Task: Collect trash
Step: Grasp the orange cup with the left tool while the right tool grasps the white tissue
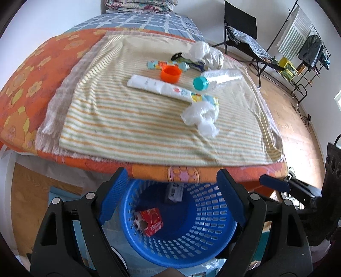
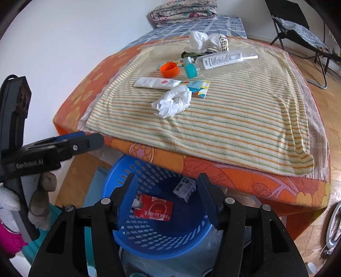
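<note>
A blue plastic basket (image 1: 204, 240) (image 2: 136, 238) stands on the floor at the bed's foot. In it lie a red carton (image 1: 152, 220) (image 2: 155, 209) and a crumpled grey wrapper (image 2: 185, 188). On the striped towel (image 1: 127, 123) (image 2: 245, 123) lie a crumpled white tissue (image 1: 200, 118) (image 2: 173, 102), a white tube (image 1: 157, 85) (image 2: 156, 82), an orange cap (image 1: 170, 73) (image 2: 169, 69), a clear bottle with teal cap (image 1: 221, 77) (image 2: 221, 60), colourful wrappers (image 1: 205, 99) (image 2: 198, 87) and white bags (image 1: 204, 54) (image 2: 207, 41). My left gripper (image 1: 172, 196) and right gripper (image 2: 167, 197) hang open and empty above the basket.
The bed has an orange flowered cover (image 1: 32, 85) and folded quilts (image 2: 183, 10) at its head. A black folding chair (image 1: 245, 36) and a clothes rack (image 1: 304, 46) stand on the wooden floor (image 1: 298, 132) to the right. A white wall (image 2: 64, 42) runs along the left.
</note>
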The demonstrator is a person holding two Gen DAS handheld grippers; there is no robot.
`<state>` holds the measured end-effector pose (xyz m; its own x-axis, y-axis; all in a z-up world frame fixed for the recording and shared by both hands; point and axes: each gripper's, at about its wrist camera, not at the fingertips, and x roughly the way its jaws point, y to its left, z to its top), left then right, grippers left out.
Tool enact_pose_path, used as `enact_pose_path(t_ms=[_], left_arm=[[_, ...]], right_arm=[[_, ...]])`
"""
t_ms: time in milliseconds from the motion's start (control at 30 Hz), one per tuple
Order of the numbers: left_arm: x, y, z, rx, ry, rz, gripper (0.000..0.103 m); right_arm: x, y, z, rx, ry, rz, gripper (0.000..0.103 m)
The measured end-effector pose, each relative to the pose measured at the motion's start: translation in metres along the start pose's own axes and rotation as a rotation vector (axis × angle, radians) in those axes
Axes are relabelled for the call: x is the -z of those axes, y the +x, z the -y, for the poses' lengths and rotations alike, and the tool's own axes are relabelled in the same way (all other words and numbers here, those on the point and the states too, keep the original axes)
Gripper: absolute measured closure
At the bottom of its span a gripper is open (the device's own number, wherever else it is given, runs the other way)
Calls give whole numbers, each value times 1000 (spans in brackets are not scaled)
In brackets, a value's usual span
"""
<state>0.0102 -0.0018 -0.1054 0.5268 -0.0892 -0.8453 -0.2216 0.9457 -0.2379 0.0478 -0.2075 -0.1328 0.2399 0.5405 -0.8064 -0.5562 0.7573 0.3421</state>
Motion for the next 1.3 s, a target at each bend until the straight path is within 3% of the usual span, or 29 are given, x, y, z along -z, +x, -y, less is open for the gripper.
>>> enact_pose_path(t_ms=[400, 667, 967, 1300], left_arm=[[-69, 10, -15, -23, -9, 55, 16], [-111, 37, -18, 8, -12, 77, 16], [-146, 93, -15, 25, -7, 26, 16], [-158, 145, -13, 6, 13, -33, 16]], right_arm=[[-38, 11, -1, -13, 13, 27, 45], [-59, 33, -7, -20, 17, 25, 45], [-74, 61, -4, 5, 50, 19, 45], [-86, 76, -6, 44, 47, 23, 45]])
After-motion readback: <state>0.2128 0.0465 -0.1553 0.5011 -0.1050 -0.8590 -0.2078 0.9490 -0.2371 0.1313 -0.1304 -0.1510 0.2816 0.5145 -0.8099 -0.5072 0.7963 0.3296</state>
